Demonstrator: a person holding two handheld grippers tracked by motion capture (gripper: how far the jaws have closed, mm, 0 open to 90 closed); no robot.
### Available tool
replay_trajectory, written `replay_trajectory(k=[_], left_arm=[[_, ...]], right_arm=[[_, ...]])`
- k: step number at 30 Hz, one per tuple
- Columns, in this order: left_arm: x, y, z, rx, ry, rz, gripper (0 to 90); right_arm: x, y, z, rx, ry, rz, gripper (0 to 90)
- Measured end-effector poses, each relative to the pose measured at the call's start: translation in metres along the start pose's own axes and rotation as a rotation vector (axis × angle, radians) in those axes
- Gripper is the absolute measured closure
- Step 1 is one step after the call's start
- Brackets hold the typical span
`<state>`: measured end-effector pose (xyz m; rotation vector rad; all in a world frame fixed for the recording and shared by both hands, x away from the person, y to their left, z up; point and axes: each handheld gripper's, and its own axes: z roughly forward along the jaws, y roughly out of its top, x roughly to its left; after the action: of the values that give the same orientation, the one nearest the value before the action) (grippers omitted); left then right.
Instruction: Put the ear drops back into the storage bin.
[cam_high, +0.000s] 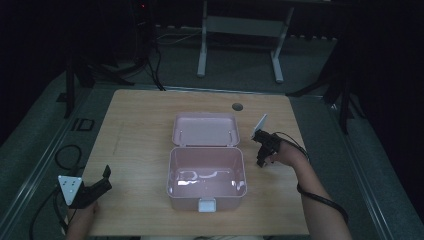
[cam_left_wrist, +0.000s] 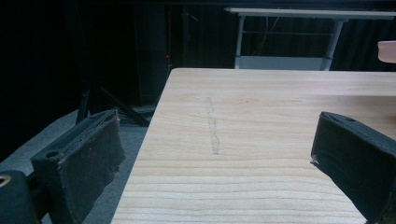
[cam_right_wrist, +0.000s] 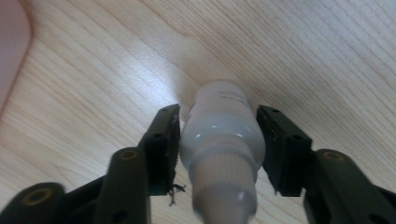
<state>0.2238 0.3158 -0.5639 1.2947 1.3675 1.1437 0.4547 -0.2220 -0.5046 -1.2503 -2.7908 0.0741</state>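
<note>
Bottle (cam_right_wrist: 223, 135) stands upright between my right tongs (cam_right_wrist: 218, 140), cap toward the camera; they grip it, pointing down. Left tongs (cam_left_wrist: 215, 154) gape level.

Surface (cam_high: 140, 125): light wood-grain top, rectangular, with a round dark hole (cam_high: 237, 106) near its far edge and a faint pale streak (cam_left_wrist: 213, 126) along the grain on its left part. On it: one pink box (cam_high: 206, 180), open, at the centre near the front edge, its hinged lid (cam_high: 205, 129) laid back flat behind; one small white bottle (cam_right_wrist: 223, 135), just right of the box.
</note>
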Motion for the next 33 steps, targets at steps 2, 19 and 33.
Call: replay_trajectory(k=[2,19,33], left_arm=[[0.000,0.000,0.000,0.000,0.000,0.000,2.4],[0.000,0.000,0.000,0.001,0.002,-0.001,2.4],[0.001,0.000,0.000,0.002,0.009,-0.003,2.4]], right_arm=[[0.000,0.000,0.001,0.007,-0.002,-0.003,55.2],[0.004,0.000,0.001,0.034,-0.027,-0.062,59.3],[0.012,-0.025,-0.001,0.050,-0.050,-0.218,59.3]])
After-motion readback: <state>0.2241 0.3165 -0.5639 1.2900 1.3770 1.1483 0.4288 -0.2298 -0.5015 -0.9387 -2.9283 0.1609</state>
